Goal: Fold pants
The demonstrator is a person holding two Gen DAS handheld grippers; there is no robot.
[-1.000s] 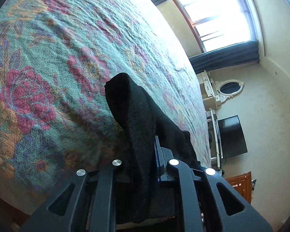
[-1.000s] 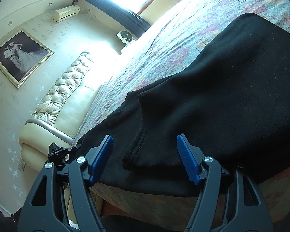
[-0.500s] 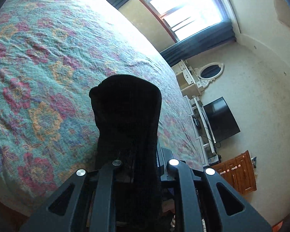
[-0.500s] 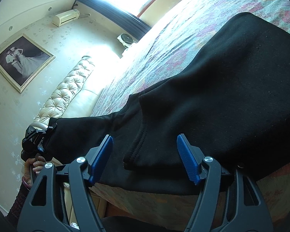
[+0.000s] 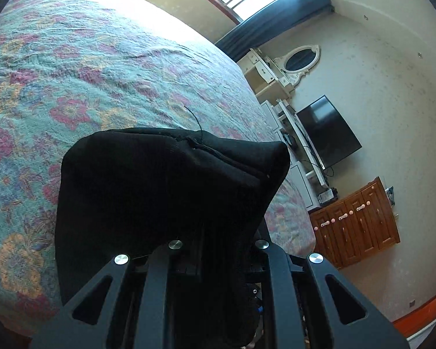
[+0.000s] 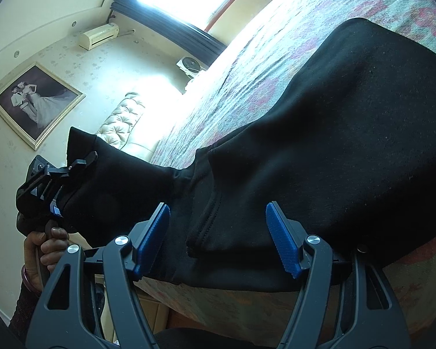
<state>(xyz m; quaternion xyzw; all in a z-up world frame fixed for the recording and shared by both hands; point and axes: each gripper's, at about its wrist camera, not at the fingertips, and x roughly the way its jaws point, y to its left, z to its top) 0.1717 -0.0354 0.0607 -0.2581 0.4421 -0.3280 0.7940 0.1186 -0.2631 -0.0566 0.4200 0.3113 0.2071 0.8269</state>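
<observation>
The black pants [image 6: 319,145] lie on the floral bedspread [image 6: 276,58] close to the bed's near edge. My right gripper [image 6: 218,212] is open just above them, a blue pad [image 6: 154,238] on each side of a stitched hem, not pressing. At the left of the right wrist view, my left gripper [image 6: 69,171] holds one end of the pants lifted off the bed, with a hand [image 6: 46,247] on its grip. In the left wrist view the black cloth [image 5: 171,192] bunches over my left gripper [image 5: 215,232], shut on it, fingertips hidden. The bedspread [image 5: 87,72] spreads out beyond.
Past the bed's far side stand a wall TV [image 5: 328,133], a wooden cabinet [image 5: 357,232] and a white dresser with an oval mirror [image 5: 300,59]. A tufted headboard [image 6: 122,122], a framed picture [image 6: 35,101] and an air conditioner [image 6: 98,36] are at the left.
My left gripper has risen beside the bed, lifting the pants' end and rolling; the cloth now spreads wider over it. The right gripper has stayed where it was, still open.
</observation>
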